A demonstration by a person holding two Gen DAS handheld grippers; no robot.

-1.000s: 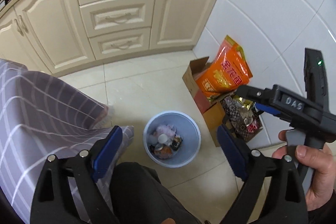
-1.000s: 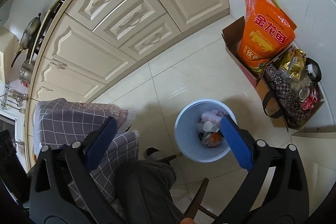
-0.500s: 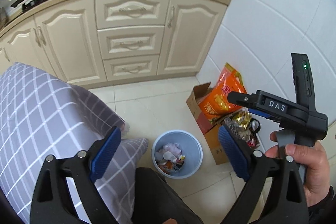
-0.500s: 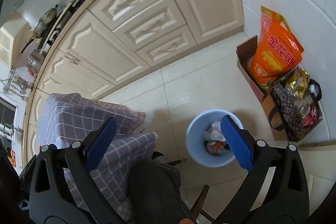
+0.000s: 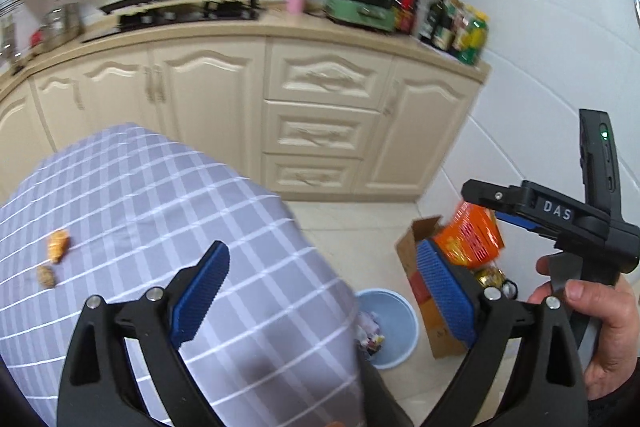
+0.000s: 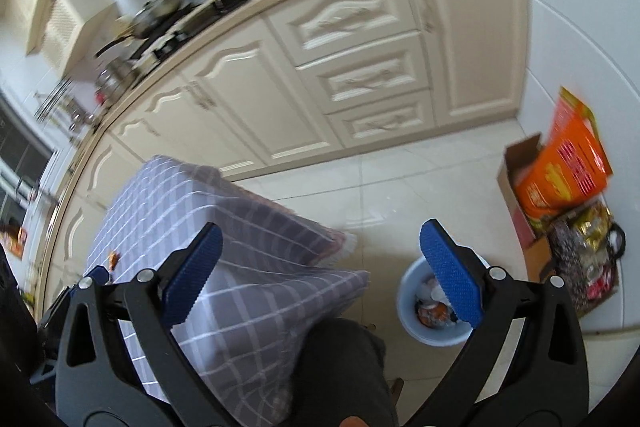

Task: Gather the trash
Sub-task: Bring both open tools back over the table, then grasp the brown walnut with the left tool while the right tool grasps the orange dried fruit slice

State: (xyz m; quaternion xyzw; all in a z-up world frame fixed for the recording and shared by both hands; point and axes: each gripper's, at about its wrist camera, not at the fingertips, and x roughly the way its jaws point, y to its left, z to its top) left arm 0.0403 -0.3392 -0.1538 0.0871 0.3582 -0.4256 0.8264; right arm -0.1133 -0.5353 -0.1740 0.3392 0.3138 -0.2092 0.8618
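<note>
A light blue trash bin (image 5: 394, 327) with several scraps inside stands on the floor right of the table; it also shows in the right wrist view (image 6: 416, 307). Two small orange-brown scraps (image 5: 58, 251) lie on the grey checked tablecloth (image 5: 160, 207) at the left; one shows in the right wrist view (image 6: 113, 261). My left gripper (image 5: 324, 287) is open and empty above the table's right edge. My right gripper (image 6: 320, 267) is open and empty above the table corner and bin; it also shows in the left wrist view (image 5: 520, 211), held in a hand.
Cream kitchen cabinets (image 5: 320, 115) run along the back, with a stove, pans and bottles (image 5: 452, 23) on the counter. A cardboard box (image 5: 424, 267) with an orange bag (image 6: 568, 171) and snack packs stands by the white tiled wall. A dark trouser leg (image 6: 340, 367) is below.
Both grippers have tilted up and away from the bin. The tabletop, its scraps and the counter have come into view. Both grippers stay open.
</note>
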